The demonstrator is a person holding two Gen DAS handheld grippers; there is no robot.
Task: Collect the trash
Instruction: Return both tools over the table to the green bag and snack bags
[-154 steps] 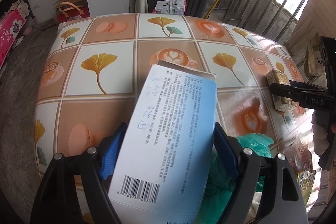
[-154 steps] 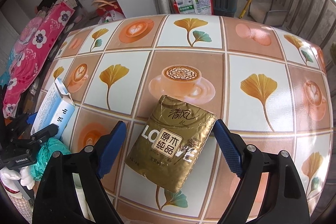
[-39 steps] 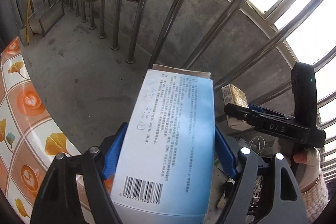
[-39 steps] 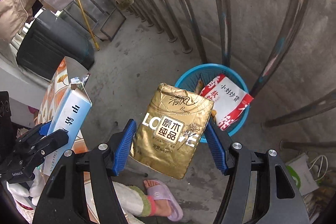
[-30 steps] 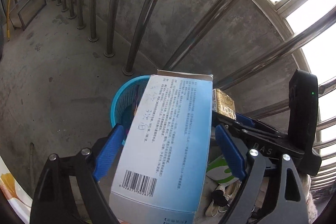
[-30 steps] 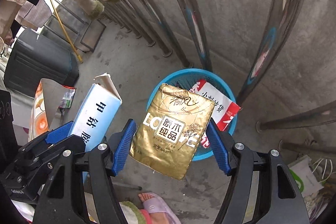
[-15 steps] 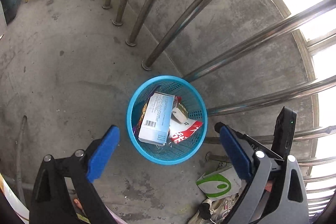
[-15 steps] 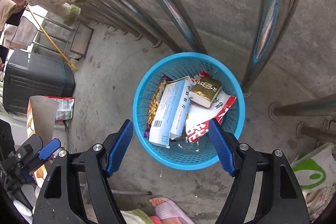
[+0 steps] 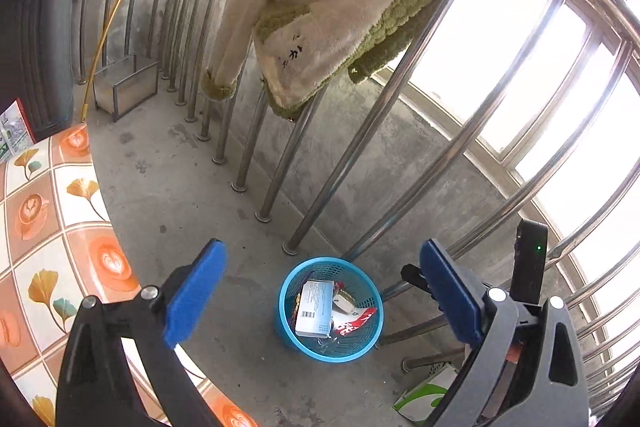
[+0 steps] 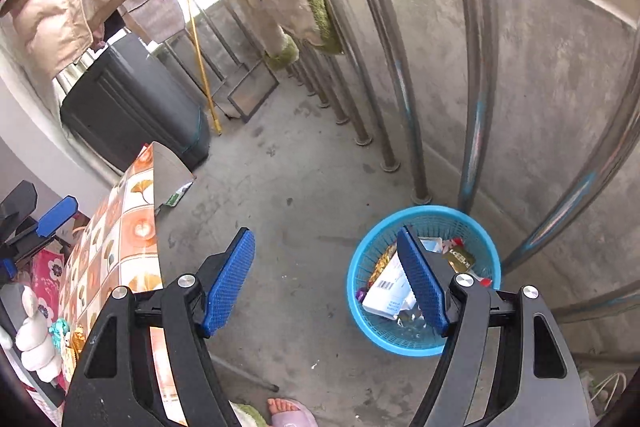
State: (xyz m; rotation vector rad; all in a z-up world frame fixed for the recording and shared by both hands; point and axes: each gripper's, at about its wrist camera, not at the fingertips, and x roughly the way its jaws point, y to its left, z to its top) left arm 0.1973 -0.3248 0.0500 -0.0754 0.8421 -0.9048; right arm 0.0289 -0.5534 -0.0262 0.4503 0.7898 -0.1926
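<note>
We read this as the end of a drop-off: both tools were empty and pulled back above the blue basket [image 9: 362, 345], which sat on the concrete floor [image 9: 168, 187] at lower centre of the left wrist view, close to the foot of the steel railing bars [image 9: 280, 167]. Largest thing near us was the tiled-pattern table [image 9: 48, 219] along the left edge; any remaining trash would be there, so the next move, as we judged it, called for swinging both tools back over that table and finding another piece, though no loose item showed clearly on the visible part. Left gripper [image 9: 320, 291] had its blue pads spread wide, nothing between them. Right gripper [image 10: 326, 279] likewise stood apart and empty, basket partly behind its right-hand pad in the right wrist view. Inside the basket lay the blue-white box [image 9: 316, 309] with barcode up, the red-white wrapper [image 9: 354, 323] beside it, and the gold tissue pack [image 10: 460, 259] near the far rim. Versus a second earlier: then the left tool clamped the box and the right clamped the gold pack just over the basket; half a second earlier both were already in the bin, and since then the basket shrank in frame as the views lifted and tilted up toward the hanging towel [image 9: 340, 7].
</note>
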